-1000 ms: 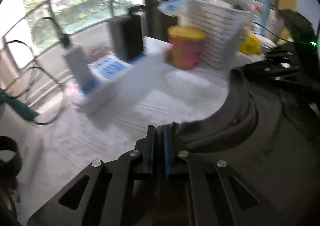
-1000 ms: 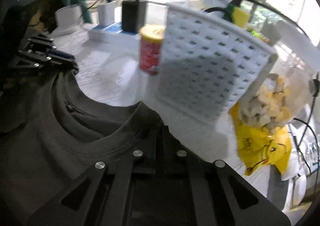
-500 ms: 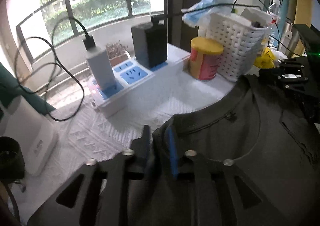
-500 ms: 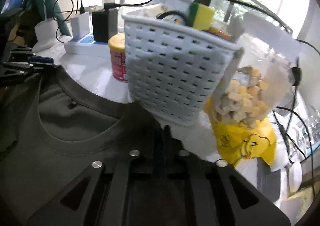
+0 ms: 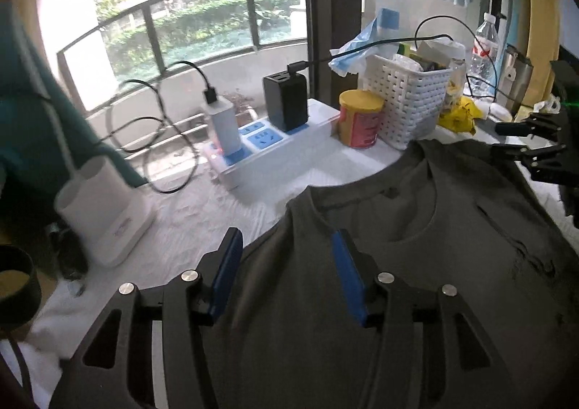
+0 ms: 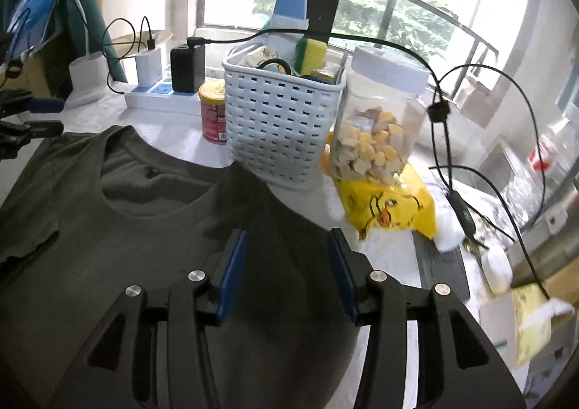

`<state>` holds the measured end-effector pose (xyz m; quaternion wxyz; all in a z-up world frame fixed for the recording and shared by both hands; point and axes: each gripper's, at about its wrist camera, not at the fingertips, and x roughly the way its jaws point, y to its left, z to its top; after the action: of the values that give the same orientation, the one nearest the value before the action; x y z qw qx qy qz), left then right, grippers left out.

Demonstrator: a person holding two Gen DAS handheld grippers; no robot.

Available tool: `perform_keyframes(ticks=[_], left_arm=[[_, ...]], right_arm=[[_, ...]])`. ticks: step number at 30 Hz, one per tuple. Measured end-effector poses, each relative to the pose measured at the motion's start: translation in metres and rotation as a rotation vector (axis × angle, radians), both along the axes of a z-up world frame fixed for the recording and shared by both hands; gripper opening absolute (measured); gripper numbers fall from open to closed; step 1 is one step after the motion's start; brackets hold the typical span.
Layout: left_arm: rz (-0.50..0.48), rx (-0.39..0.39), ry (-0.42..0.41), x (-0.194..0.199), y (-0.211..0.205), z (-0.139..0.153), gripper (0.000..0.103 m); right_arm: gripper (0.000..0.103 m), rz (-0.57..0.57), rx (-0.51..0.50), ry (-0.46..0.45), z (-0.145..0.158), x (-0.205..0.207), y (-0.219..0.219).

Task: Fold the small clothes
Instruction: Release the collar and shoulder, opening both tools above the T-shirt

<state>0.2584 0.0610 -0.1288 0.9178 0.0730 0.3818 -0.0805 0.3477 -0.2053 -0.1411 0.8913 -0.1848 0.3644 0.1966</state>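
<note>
From the left wrist view, the left gripper [image 5: 286, 257] stood with its jaws wide apart, holding nothing, above one shoulder of the dark grey T-shirt [image 5: 416, 264]. The shirt lay flat on a white cloth-covered table [image 5: 188, 228], extending to the right of the jaws. Ahead of the jaws sat a power strip [image 5: 267, 141], a yellow-lidded can [image 5: 360, 123] and a white basket [image 5: 409, 105], backed by a balcony window [image 5: 202, 18].

From the right wrist view, the right gripper [image 6: 287, 264] also gaped wide and empty over the T-shirt's [image 6: 126, 246] other shoulder. The basket [image 6: 282, 123] stood just ahead of the jaws; a snack jar [image 6: 376, 126] and yellow bag [image 6: 391, 206] lay ahead to the right.
</note>
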Motion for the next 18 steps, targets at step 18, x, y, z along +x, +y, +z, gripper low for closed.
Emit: perform_keyframes(ticks=[18], left_arm=[[0.056, -0.094, -0.076, -0.097, -0.006, 0.036, 0.052]], right_arm=[[0.049, -0.025, 0.091, -0.055, 0.037, -0.101, -0.007]])
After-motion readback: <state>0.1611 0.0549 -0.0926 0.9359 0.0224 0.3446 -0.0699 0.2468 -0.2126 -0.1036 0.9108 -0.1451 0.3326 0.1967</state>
